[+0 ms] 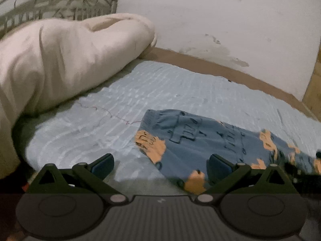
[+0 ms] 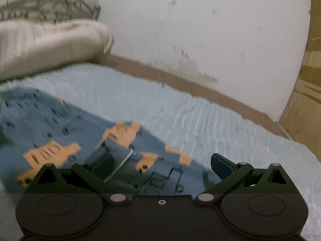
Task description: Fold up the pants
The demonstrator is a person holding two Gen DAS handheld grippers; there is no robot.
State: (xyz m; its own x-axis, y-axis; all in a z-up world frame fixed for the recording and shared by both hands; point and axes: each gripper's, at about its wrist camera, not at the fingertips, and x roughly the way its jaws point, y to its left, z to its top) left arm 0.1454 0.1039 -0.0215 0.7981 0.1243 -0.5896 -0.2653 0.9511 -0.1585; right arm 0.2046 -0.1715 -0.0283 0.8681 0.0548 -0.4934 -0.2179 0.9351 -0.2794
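Blue pants (image 1: pixel 192 138) with orange and dark printed figures lie flat on a pale blue bedspread (image 1: pixel 104 120). In the left wrist view they stretch from the centre to the right edge. My left gripper (image 1: pixel 160 163) is open, hovering over the near left corner of the pants, holding nothing. In the right wrist view the pants (image 2: pixel 60 132) fill the lower left. My right gripper (image 2: pixel 161 165) is open just above the cloth's near right part, holding nothing.
A bulky cream duvet (image 1: pixel 66 60) is piled at the left by a metal headboard (image 1: pixel 50 4). A white wall (image 1: pixel 220 20) runs along the far side, with a brown mattress edge (image 1: pixel 210 66). A wooden cabinet (image 2: pixel 307 92) stands at the right.
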